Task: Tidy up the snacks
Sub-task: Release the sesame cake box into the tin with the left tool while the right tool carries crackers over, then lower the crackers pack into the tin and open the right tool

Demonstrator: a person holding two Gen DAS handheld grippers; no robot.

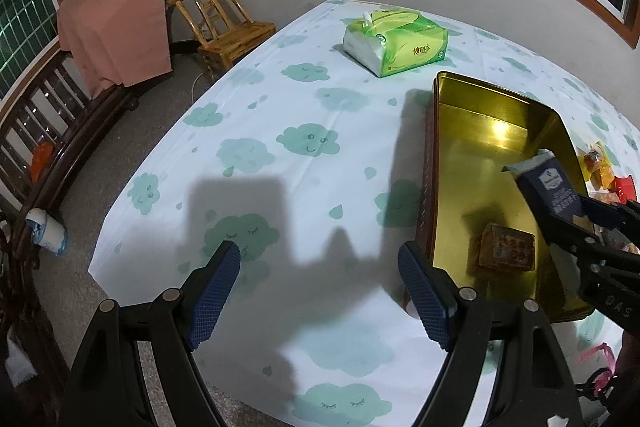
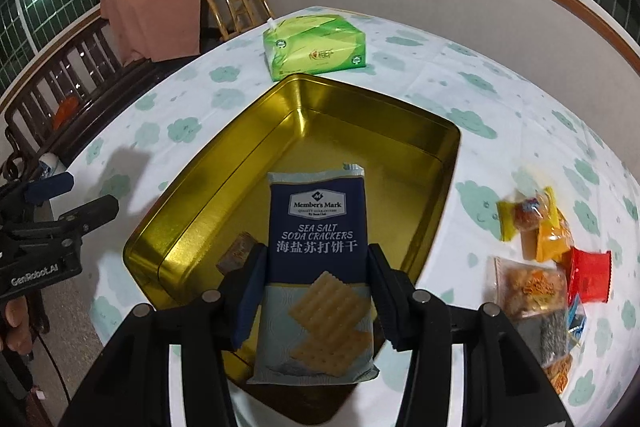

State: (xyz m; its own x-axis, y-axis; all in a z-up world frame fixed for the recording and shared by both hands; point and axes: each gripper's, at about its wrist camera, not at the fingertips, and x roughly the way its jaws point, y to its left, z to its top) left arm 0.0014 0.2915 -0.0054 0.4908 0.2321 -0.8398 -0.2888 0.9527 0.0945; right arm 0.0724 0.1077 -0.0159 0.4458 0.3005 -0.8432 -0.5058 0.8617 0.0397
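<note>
Cracker packet (image 2: pixel 316 267) navy, upright in right tongs (image 2: pixel 316 287)

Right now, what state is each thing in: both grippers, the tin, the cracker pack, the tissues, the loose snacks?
Right gripper: shut on the cracker pack.
Left gripper: open, nothing between its fingers.
Cracker pack: sealed, held over the gold tin.
Gold tin: lid off, one small brown packet inside.
Tissue pack: opened, a tissue sticking out.
Loose snacks: piled on the tablecloth beside the tin.
</note>
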